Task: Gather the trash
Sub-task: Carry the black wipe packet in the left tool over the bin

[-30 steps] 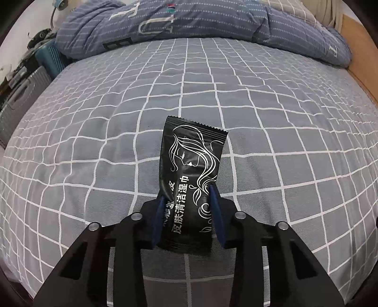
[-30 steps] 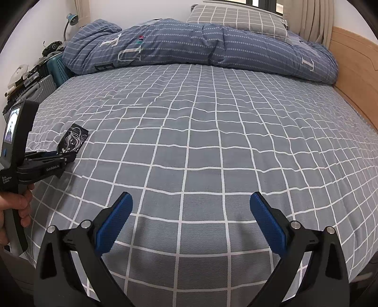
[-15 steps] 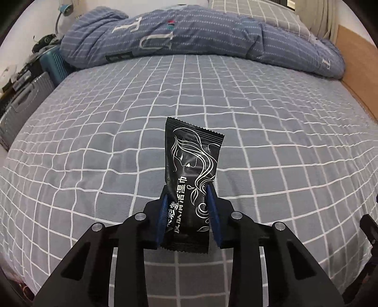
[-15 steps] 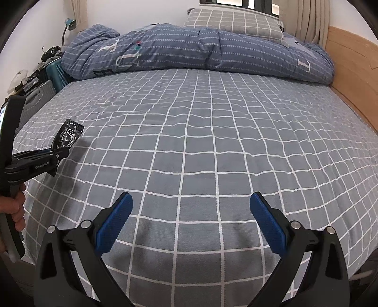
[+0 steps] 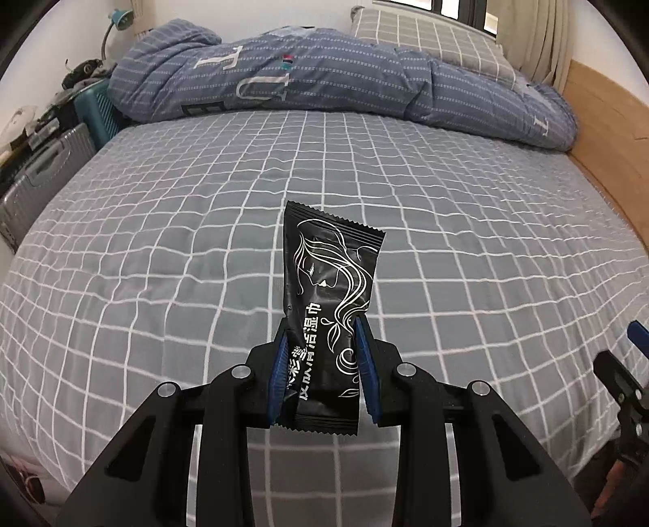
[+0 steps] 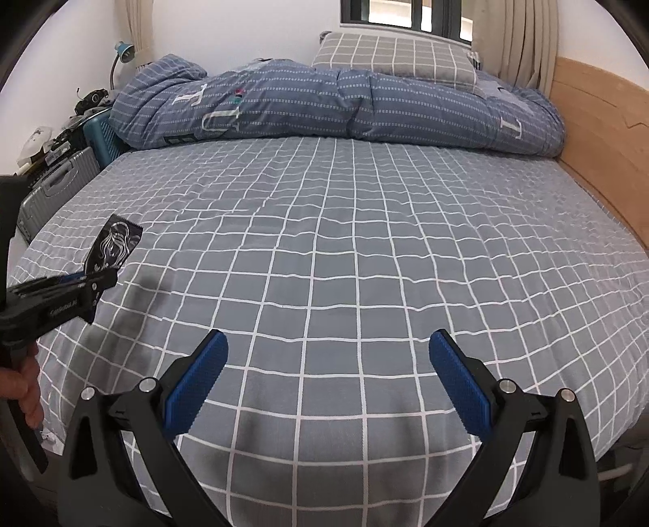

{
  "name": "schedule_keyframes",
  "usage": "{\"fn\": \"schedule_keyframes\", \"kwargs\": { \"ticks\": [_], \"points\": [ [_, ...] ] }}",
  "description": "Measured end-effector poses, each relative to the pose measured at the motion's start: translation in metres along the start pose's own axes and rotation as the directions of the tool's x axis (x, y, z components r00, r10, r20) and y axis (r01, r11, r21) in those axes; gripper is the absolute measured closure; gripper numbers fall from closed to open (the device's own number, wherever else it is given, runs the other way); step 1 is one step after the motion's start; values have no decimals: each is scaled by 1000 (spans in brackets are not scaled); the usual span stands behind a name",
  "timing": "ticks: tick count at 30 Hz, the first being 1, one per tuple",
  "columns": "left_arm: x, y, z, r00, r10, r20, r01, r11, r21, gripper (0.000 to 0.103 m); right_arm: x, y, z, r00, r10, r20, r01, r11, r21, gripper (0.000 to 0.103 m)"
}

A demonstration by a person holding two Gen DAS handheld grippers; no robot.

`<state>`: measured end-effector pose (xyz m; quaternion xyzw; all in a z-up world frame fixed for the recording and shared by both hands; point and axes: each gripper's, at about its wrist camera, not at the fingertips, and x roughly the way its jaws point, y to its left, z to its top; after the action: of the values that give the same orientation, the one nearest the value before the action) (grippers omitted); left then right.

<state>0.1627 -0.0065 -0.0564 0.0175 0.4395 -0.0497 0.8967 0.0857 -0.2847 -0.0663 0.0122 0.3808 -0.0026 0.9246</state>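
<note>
Pinching only the lower end of the wrapper (image 5: 329, 308), raised over the bed's (image 5: 446, 211) near-left corner, the left gripper (image 5: 323, 344) could probably let it slip, while the right gripper (image 6: 328, 379) gapes empty.

I find both views evenly lit by soft daylight, entering from the window (image 6: 409, 14) at 12 o'clock in the right wrist view. Shadows are faint: a diffuse one lies on the bed (image 6: 365, 251) beneath the right claw (image 6: 324, 377) at 6 o'clock, another under the left claw (image 6: 87, 279) at 9 o'clock. The black wrapper (image 5: 328, 316) shows slight sheen, print sharp. Focus holds throughout. Fisheye distortion bows the sheet's grid lines strongly outward; dark vignette fills every corner. No glare noted.
</note>
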Motion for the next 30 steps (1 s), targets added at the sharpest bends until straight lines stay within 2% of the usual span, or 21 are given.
{"fn": "schedule_keyframes", "kwargs": {
  "ticks": [10, 30],
  "points": [
    [-33, -13, -34, 1000, -19, 15, 19, 1000, -5, 73, -26, -10, -16, 999, -15, 38, 14, 1000, 26, 8],
    [-83, -31, -96, 997, -75, 5, 75, 997, -8, 73, -77, -17, -73, 999, -29, 18, 28, 998, 50, 8]
  ]
}}
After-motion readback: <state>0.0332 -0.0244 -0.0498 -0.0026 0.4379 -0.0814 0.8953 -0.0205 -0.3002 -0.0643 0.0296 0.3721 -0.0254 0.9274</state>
